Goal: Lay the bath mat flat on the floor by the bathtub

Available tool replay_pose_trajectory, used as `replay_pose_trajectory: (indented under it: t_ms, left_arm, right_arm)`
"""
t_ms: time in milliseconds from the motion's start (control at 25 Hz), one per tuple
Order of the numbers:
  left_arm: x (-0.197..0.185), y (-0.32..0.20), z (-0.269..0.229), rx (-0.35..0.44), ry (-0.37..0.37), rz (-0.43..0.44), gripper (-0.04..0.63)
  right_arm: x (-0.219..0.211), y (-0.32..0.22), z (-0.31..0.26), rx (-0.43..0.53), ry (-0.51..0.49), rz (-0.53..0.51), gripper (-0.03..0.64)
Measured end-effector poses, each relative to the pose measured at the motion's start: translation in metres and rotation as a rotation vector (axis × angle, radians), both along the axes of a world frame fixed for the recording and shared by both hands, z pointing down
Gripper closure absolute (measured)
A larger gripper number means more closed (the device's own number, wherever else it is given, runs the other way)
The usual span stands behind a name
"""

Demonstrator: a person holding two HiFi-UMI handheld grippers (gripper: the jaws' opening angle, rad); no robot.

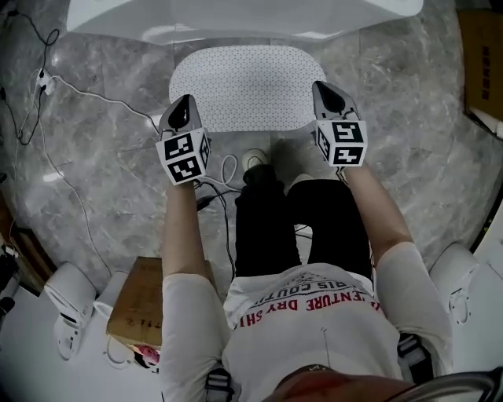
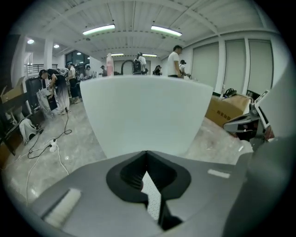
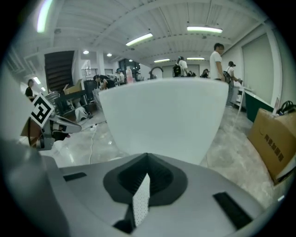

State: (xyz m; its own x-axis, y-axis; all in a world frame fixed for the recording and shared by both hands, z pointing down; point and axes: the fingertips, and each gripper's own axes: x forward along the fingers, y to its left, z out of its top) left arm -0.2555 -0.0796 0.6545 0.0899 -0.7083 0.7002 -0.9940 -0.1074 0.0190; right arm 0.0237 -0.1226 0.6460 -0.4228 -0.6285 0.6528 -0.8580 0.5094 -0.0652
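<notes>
The white dotted bath mat (image 1: 240,86) lies spread flat on the grey marble floor, right against the white bathtub (image 1: 236,16). My left gripper (image 1: 185,104) hovers over the mat's near left corner and my right gripper (image 1: 324,88) over its near right corner, both well above the floor. In the left gripper view the left gripper (image 2: 147,152) has its jaw tips together, and the mat (image 2: 152,194) shows far below through the slit behind them. The right gripper (image 3: 148,155) is shut the same way, with the mat (image 3: 141,201) showing below. Neither holds anything. The tub wall (image 2: 148,111) (image 3: 162,120) stands straight ahead.
The person's feet (image 1: 259,163) stand at the mat's near edge. A white cable and a power strip (image 1: 45,78) lie on the floor at left. A cardboard box (image 1: 141,302) sits behind at left, another box (image 1: 481,55) at far right. People stand beyond the tub.
</notes>
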Motion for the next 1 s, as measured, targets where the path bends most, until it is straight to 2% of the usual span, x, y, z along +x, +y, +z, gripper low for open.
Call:
replay_pose_trajectory:
  t_ms: [240,600,760,1000]
  left_arm:
    - [0.025,-0.001,-0.184,0.117,0.083,0.014,0.583]
    - [0.055,-0.011,-0.415,0.317,0.154,0.148,0.583]
    - [0.065,-0.005,-0.499,0.426,0.172,0.202,0.583]
    - [0.064,0.011,-0.596,0.564,0.132,0.255,0.583]
  right_arm:
    - [-0.005,0.005,-0.178,0.099,-0.059,-0.034,0.607]
    - [-0.007,0.006,-0.392,0.243,-0.157,-0.029,0.607]
    - [-0.002,0.008,-0.468,0.298,-0.175,0.015,0.607]
    - [-0.004,0.022,-0.563,0.44,-0.22,0.019,0.607]
